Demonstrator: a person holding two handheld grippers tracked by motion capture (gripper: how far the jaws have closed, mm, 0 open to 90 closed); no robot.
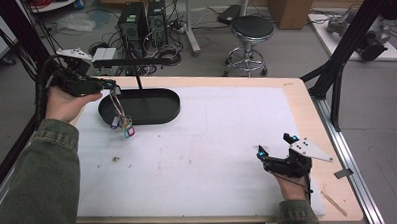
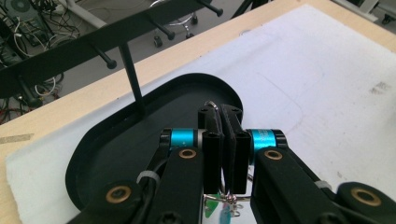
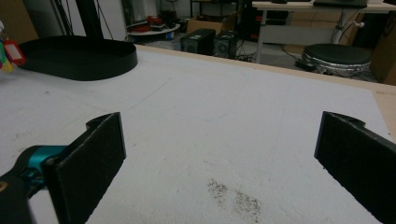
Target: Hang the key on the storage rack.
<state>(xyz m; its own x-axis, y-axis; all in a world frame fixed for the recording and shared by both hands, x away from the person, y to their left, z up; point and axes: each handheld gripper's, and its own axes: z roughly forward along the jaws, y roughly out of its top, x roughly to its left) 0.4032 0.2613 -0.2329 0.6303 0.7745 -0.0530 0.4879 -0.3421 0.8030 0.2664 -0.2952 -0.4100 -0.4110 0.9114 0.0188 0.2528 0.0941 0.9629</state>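
High view, upper left: left gripper (image 1: 111, 88) clamps key ring (image 1: 117, 101), tags (image 1: 125, 126) dangling beside tray (image 1: 156, 111), likely bound for rack (image 1: 134, 60). Lower right: right gripper (image 1: 274, 150) wide, idle.

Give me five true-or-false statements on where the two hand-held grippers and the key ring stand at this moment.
1. The left hand-held gripper is shut on a key ring with coloured tags hanging below it. True.
2. The key ring already hangs on a peg of the black rack. False: it hangs from the left gripper, over the rim of the black tray.
3. The right hand-held gripper is open with nothing between its jaws. True.
4. The right gripper is above the tray. False: it is low over the white mat near the right front corner.
5. The rack's post stands in the tray. True.
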